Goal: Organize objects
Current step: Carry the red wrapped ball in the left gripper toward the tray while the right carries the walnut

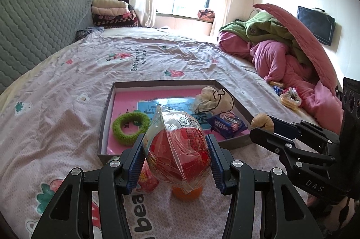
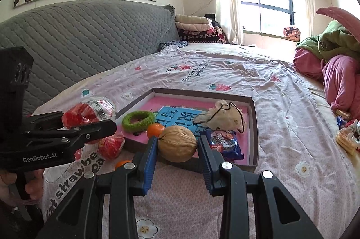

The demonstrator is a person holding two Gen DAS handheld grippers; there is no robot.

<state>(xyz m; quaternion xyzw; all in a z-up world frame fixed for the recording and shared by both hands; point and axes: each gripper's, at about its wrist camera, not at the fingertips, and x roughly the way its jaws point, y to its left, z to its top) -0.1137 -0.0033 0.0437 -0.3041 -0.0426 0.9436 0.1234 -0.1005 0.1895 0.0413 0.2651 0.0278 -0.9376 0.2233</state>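
My left gripper (image 1: pixel 176 152) is shut on a clear-wrapped red snack pack (image 1: pixel 177 149) and holds it just before the near edge of the shallow brown box (image 1: pixel 105 117). It also shows in the right wrist view (image 2: pixel 87 113). My right gripper (image 2: pixel 177 149) is shut on a walnut (image 2: pixel 177 143), held above the box's near rim (image 2: pixel 253 126). In the left wrist view the walnut (image 1: pixel 262 120) shows at the right fingertips. The box holds a green ring (image 1: pixel 130 125), a blue biscuit pack (image 1: pixel 228 124), a crumpled beige pouch (image 1: pixel 213 98) and an orange (image 2: pixel 155 129).
On the bedsheet near the box lie another red pack (image 2: pixel 111 146) and an orange (image 1: pixel 186 192). More snacks (image 2: pixel 346 137) lie at the right by pink and green bedding (image 1: pixel 281 54). A grey quilted headboard (image 2: pixel 78 41) stands on the left.
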